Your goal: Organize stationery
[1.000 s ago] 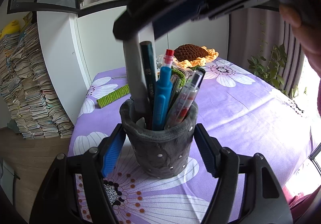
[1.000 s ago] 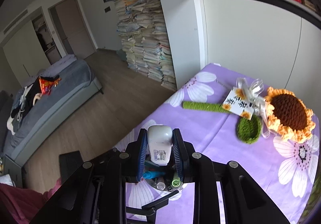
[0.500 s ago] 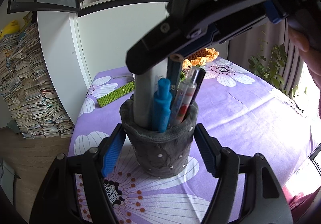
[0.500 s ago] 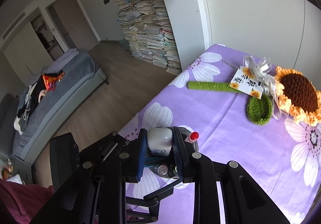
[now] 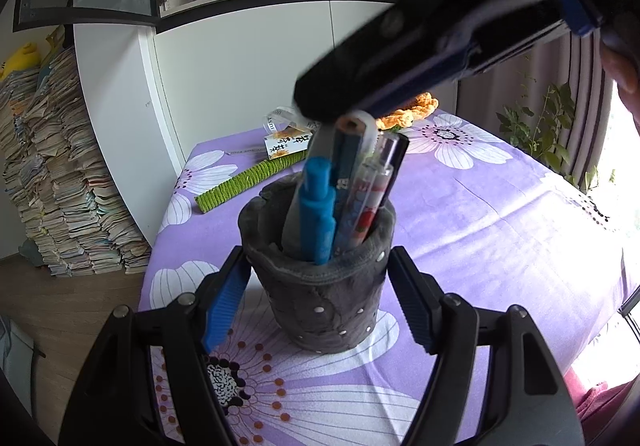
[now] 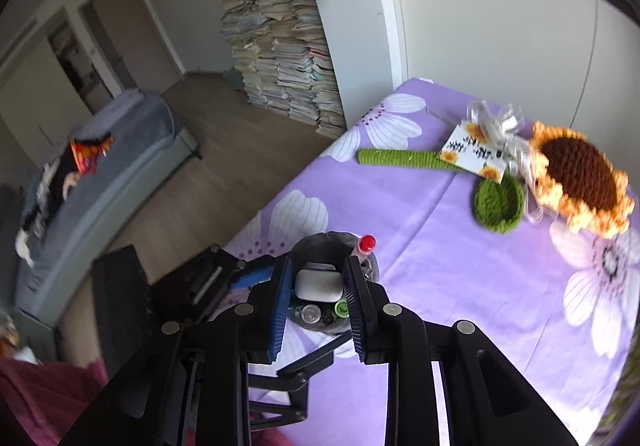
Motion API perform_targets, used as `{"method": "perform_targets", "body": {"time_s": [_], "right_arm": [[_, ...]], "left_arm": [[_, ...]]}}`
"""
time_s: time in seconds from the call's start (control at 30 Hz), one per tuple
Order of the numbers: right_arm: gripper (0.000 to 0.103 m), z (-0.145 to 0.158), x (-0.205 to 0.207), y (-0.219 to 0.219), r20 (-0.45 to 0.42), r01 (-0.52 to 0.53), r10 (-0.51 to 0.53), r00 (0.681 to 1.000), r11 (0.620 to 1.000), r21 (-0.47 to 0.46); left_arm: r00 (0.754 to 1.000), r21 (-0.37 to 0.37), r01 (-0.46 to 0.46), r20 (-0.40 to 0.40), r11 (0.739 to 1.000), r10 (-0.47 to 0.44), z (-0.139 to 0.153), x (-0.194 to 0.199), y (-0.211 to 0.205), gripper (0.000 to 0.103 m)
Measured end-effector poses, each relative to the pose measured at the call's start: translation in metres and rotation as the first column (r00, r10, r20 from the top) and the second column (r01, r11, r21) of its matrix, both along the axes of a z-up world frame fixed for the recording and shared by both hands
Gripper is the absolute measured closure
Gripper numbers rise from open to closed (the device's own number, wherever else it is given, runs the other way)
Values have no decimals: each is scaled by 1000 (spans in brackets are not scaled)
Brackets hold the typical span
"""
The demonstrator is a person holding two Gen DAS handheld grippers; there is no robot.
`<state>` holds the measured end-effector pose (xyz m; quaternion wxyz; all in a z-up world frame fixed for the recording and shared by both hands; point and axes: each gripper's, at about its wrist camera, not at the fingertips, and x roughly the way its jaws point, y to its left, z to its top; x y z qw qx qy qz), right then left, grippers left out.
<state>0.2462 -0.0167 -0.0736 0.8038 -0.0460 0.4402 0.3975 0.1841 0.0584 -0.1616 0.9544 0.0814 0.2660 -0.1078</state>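
Lowered since before, the right tongs [image 6: 318,300] now gape around the white tube [image 6: 319,285] inside the grey holder [image 5: 320,286], which the wide left tongs [image 5: 318,298] straddle.

purple floral tablecloth [image 6: 460,270]; crocheted sunflower [image 6: 580,178] touching green crochet leaf [image 6: 498,202], green crochet stem [image 6: 394,158] by white gift tag [image 6: 476,152]; tall paper stack [image 6: 280,42]; grey bed [image 6: 100,166]; potted plant [image 5: 540,130]
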Motion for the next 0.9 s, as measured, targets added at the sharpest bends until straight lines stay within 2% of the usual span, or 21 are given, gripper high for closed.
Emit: {"method": "perform_targets", "body": {"time_s": [0.13,0.2,0.23,0.27,0.47,0.67,0.73,0.9], "right_arm": [[74,12,-4,-27,25,67,-70,997,994,89],[59,14,-9,-41,36,100,-105,994,989,108],[48,12,-12,-48,40,123,-128,991,987,107],[45,11,-14,-53,42,144,-149,988,985,100],[45,-11,-21,-85,-5,234,-235,972,968,85],[45,-30,-19,-131,-71,367,-361,930,923,118],[45,-37,-21,-141,-52,402,-399,916,912,79],[45,-69,-25,-149,47,462,-460,887,881,-102]], "left_arm": [[1000,2,2,-1,1000,-2,0,0,1,33],[1000,-9,1,1,1000,-1,0,1,2,34],[1000,-10,2,6,1000,-2,-1,0,1,35],[1000,-10,4,13,1000,-4,-1,0,0,35],[999,-23,-10,37,1000,11,-4,2,-5,36],[999,-33,-14,28,999,15,-2,8,-19,36],[999,-25,-13,30,1000,13,-1,9,-25,36],[1000,-42,-4,19,999,4,2,12,-34,36]]}}
